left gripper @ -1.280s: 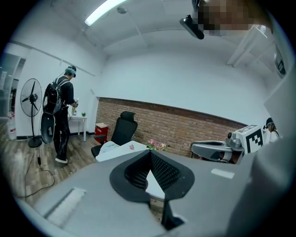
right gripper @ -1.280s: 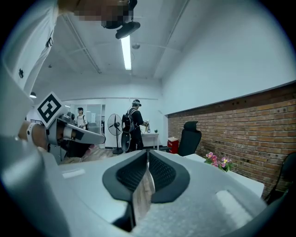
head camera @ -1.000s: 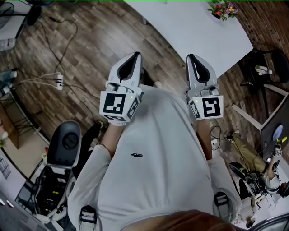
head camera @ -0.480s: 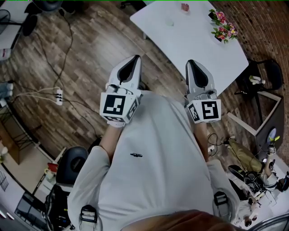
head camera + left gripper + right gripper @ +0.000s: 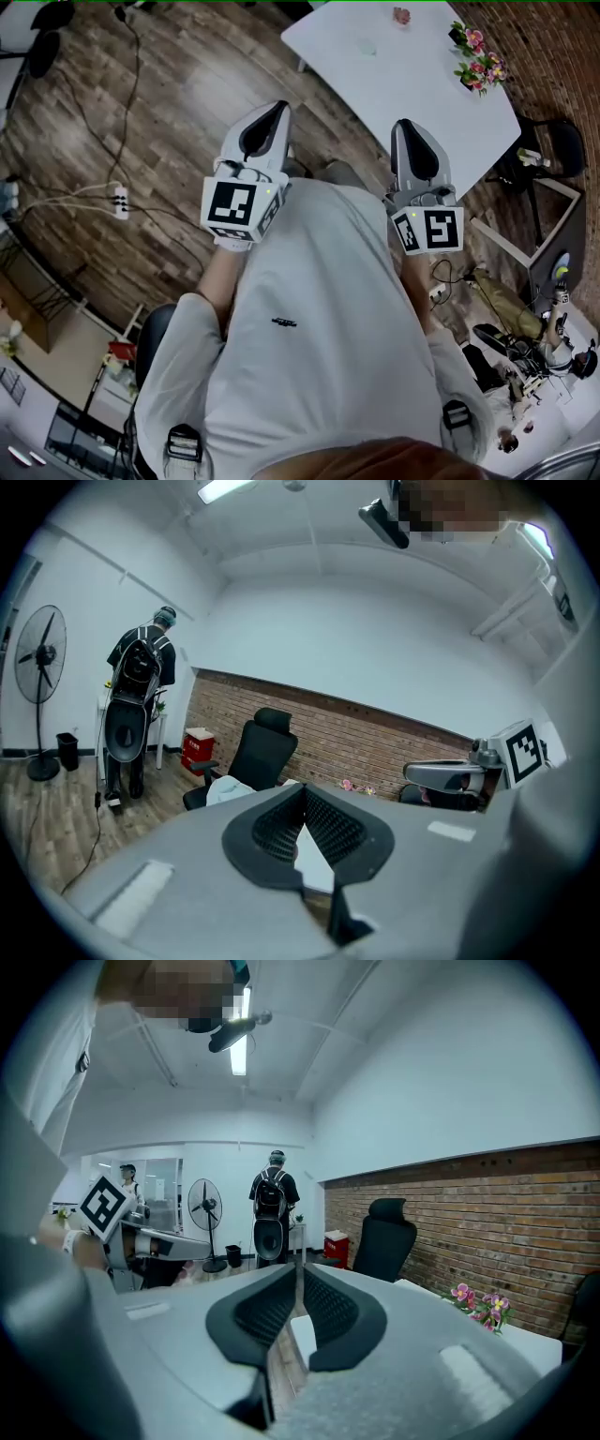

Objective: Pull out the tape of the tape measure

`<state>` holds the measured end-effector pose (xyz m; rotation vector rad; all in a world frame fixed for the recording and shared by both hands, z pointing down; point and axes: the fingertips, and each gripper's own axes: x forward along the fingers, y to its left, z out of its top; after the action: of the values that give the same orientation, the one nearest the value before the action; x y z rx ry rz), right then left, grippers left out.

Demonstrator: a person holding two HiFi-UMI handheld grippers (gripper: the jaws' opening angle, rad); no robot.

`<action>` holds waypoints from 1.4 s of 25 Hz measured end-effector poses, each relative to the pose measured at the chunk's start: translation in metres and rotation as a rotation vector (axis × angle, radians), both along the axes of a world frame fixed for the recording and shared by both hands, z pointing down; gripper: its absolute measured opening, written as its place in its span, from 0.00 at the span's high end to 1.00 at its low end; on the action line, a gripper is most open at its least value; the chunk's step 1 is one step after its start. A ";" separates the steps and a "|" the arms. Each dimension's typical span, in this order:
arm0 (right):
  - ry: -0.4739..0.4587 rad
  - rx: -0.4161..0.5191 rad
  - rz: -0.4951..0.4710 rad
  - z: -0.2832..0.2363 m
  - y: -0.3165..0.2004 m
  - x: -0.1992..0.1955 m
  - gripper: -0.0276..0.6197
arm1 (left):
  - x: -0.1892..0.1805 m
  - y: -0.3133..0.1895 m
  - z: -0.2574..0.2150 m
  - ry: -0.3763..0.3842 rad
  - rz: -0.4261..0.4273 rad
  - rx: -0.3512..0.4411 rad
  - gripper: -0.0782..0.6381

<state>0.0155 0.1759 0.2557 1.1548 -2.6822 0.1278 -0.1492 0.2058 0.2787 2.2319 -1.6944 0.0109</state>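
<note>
Holding both grippers out ahead of the torso with room to move: open wooden floor (image 5: 178, 103) ahead of the left gripper (image 5: 277, 109), near edge of the white bench (image 5: 422, 89) just ahead of the right gripper (image 5: 404, 127). Finding the left jaws together tip to tip, empty. Finding the right jaws just eased apart to a thin slit, nothing between. Unable to make out the tape measure in any view; noting one small pink item (image 5: 401, 15) far across the bench, too small to identify. Showing a power strip (image 5: 119, 197) in the head view only; a standing fan (image 5: 39, 653), black office chair (image 5: 258, 747) and person with a backpack (image 5: 141, 658) in the gripper views only. Counting two grippers, one bench, two flower bunches (image 5: 487, 73), one fan, one chair.
</note>
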 end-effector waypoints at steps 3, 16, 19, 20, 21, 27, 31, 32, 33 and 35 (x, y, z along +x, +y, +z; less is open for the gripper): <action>0.012 -0.011 0.022 0.004 -0.006 0.000 0.88 | -0.002 -0.008 -0.004 -0.017 0.020 0.023 0.82; -0.006 -0.015 0.041 0.006 -0.023 -0.003 0.66 | -0.013 -0.015 -0.010 -0.008 0.001 0.044 0.64; -0.020 -0.017 0.049 0.008 -0.033 -0.003 0.64 | -0.013 -0.024 -0.010 -0.022 0.010 0.035 0.63; -0.024 -0.017 0.052 0.008 -0.037 -0.002 0.64 | -0.012 -0.029 -0.010 -0.030 0.016 0.034 0.62; -0.028 -0.018 0.054 0.008 -0.042 -0.001 0.64 | -0.011 -0.034 -0.010 -0.039 0.022 0.033 0.61; -0.044 -0.036 0.066 0.015 -0.072 -0.001 0.63 | -0.009 -0.065 -0.011 -0.074 0.054 0.018 0.58; -0.059 -0.050 0.071 0.019 -0.096 -0.001 0.63 | -0.007 -0.091 -0.013 -0.092 0.072 0.014 0.57; -0.062 -0.053 0.070 0.020 -0.103 -0.001 0.63 | -0.005 -0.099 -0.014 -0.097 0.076 0.013 0.57; -0.065 -0.057 0.070 0.021 -0.111 0.000 0.63 | -0.003 -0.106 -0.015 -0.103 0.081 0.013 0.57; -0.072 -0.063 0.070 0.024 -0.128 0.001 0.63 | 0.001 -0.121 -0.014 -0.117 0.094 0.006 0.56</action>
<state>0.0163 0.0478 0.2794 1.2478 -2.6791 0.2680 -0.1484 0.0844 0.2647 2.3558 -1.6468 0.1619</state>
